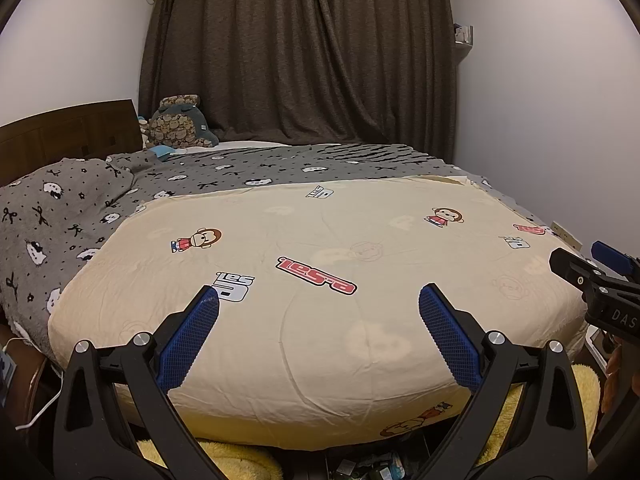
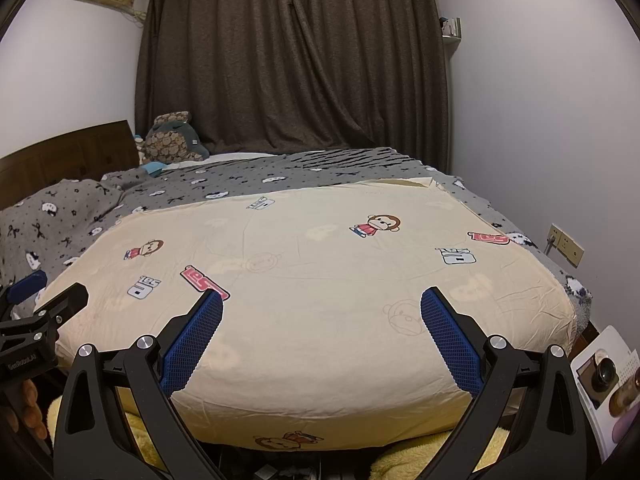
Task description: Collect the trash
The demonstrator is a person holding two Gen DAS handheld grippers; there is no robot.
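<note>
My left gripper [image 1: 319, 298] is open and empty, held above the foot of a bed covered by a cream quilt [image 1: 320, 240] with monkey prints. My right gripper [image 2: 321, 300] is also open and empty over the same quilt [image 2: 320, 248]. The right gripper shows at the right edge of the left wrist view [image 1: 576, 264], and the left gripper at the left edge of the right wrist view [image 2: 48, 292]. Small scraps and wrappers [image 1: 368, 468] lie on the dark floor below the bed's foot, partly hidden; they also show in the right wrist view [image 2: 280, 472].
A grey patterned blanket [image 1: 80, 208] covers the bed's head end, with a plush toy [image 1: 180, 124] by the wooden headboard [image 1: 68, 136]. Dark curtains [image 1: 300, 52] hang behind. Yellow fleece [image 2: 420, 460] hangs under the quilt. A white stand with items [image 2: 604, 376] sits at right. A wall socket [image 2: 566, 244] is nearby.
</note>
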